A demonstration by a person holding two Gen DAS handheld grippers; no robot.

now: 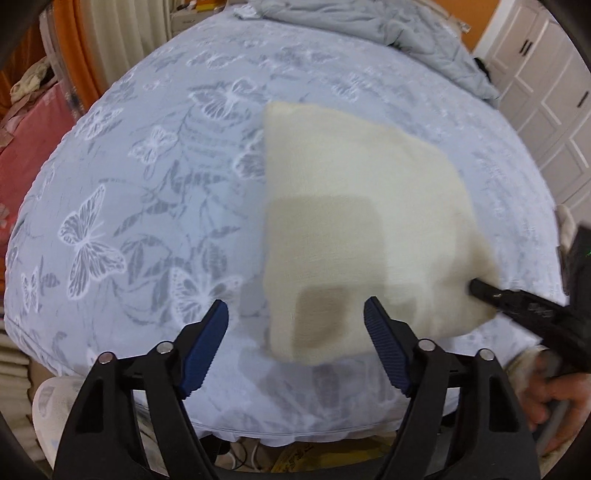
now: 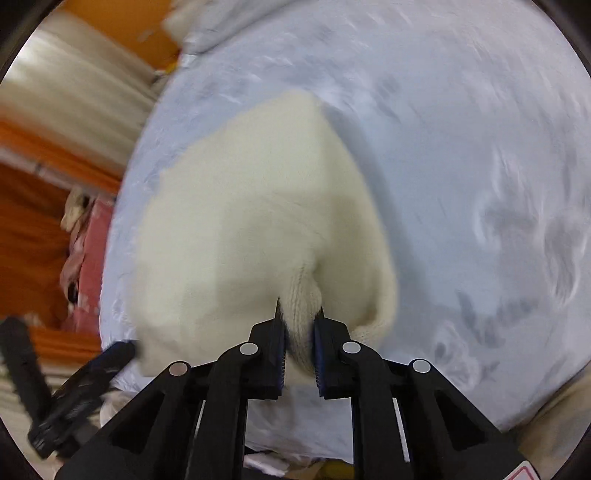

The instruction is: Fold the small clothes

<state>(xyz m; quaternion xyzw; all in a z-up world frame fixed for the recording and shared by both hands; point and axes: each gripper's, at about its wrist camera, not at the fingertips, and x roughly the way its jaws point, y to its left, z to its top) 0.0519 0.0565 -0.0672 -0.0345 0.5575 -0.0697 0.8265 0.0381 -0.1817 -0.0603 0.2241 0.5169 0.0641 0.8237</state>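
Observation:
A cream knit garment [image 1: 351,206] lies flat on a pale blue bedsheet printed with butterflies [image 1: 147,184]. My left gripper [image 1: 295,306] stands open just above the garment's near left corner, one blue pad over the sheet and the other over the cloth, with nothing gripped. My right gripper [image 2: 300,312] is shut on a ribbed edge of the garment [image 2: 251,206] at its near right corner, the knit bunched between the pads. In the left wrist view the right gripper [image 1: 480,288] enters from the right. The left gripper [image 2: 122,350] shows at the lower left of the right wrist view.
A grey quilt [image 1: 388,33] lies crumpled at the far end of the bed. White wardrobe doors [image 1: 546,92] stand to the right and pink bedding [image 1: 33,147] to the left. The bed's near edge [image 1: 295,435] runs just under my grippers. A person's hand [image 1: 554,402] holds the right gripper.

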